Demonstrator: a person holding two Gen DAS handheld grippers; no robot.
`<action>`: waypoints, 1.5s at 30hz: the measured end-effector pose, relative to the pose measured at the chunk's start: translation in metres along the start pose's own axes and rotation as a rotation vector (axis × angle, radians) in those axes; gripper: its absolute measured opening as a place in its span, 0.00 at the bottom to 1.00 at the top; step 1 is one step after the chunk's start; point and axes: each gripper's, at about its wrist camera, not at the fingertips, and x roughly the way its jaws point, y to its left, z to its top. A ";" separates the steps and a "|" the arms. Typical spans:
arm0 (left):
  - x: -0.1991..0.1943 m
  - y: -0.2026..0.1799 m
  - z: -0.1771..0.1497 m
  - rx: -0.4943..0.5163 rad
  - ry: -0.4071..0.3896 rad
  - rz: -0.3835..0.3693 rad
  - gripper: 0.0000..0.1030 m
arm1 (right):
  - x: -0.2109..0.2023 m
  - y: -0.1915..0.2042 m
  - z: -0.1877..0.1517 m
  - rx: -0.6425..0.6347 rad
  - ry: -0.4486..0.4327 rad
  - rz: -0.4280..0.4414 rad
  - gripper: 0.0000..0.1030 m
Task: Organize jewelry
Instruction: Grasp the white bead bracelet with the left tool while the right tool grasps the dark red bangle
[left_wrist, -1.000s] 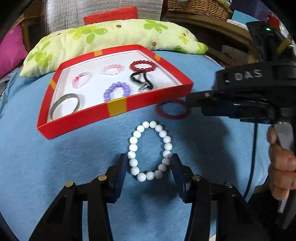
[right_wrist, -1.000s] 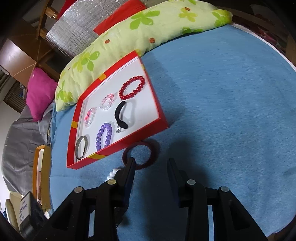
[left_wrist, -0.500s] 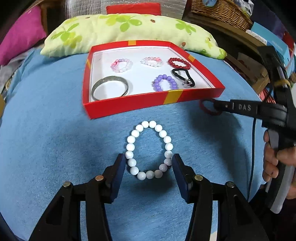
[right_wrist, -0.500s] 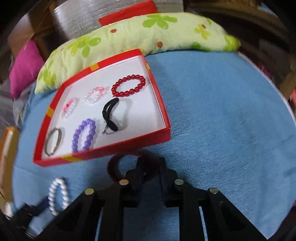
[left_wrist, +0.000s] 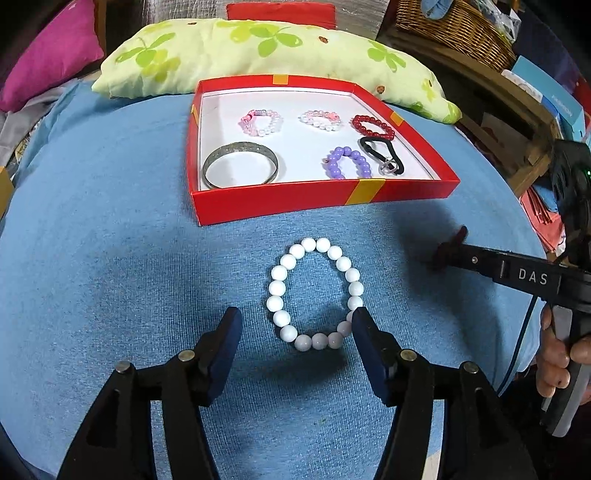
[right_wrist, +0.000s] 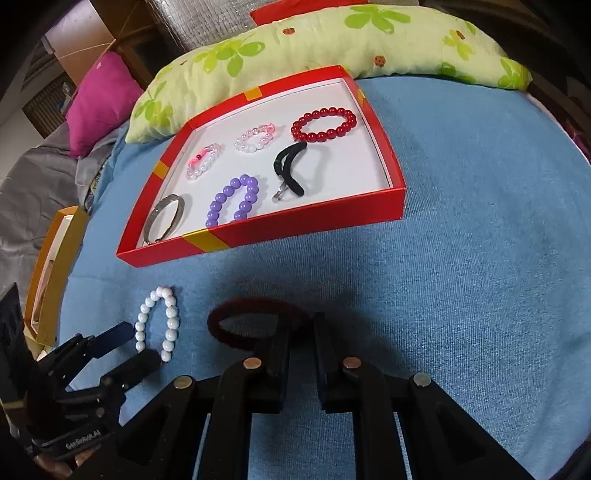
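Observation:
A white bead bracelet (left_wrist: 314, 295) lies on the blue cloth; it also shows in the right wrist view (right_wrist: 157, 321). My left gripper (left_wrist: 295, 325) is open, its fingers on either side of the bracelet's near end. My right gripper (right_wrist: 299, 332) is shut on a dark red ring (right_wrist: 255, 325), held just above the cloth; it shows at the right of the left wrist view (left_wrist: 448, 251). The red tray (left_wrist: 280, 201) holds a metal bangle (left_wrist: 240, 166), a purple bracelet (left_wrist: 347, 162), a black band, a red bead bracelet and two pink-white ones.
A green flowered pillow (left_wrist: 258, 48) lies behind the tray. A pink cushion (right_wrist: 99, 99) is at the far left. An orange box (right_wrist: 55, 273) stands off the cloth's left edge. A wicker basket (left_wrist: 454, 29) is at the back right.
My right gripper closed on the dark red ring and pulled it back from the tray's front wall. My left gripper stayed open around the white bracelet.

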 end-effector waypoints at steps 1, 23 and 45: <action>0.001 -0.001 0.001 -0.001 0.001 -0.001 0.63 | 0.000 -0.002 -0.001 0.008 0.001 0.007 0.14; 0.005 -0.009 0.002 0.020 0.009 0.016 0.68 | -0.020 0.006 -0.008 -0.027 -0.117 0.055 0.50; 0.007 -0.015 0.004 0.037 0.004 0.041 0.72 | 0.001 0.020 -0.009 -0.121 -0.116 -0.115 0.08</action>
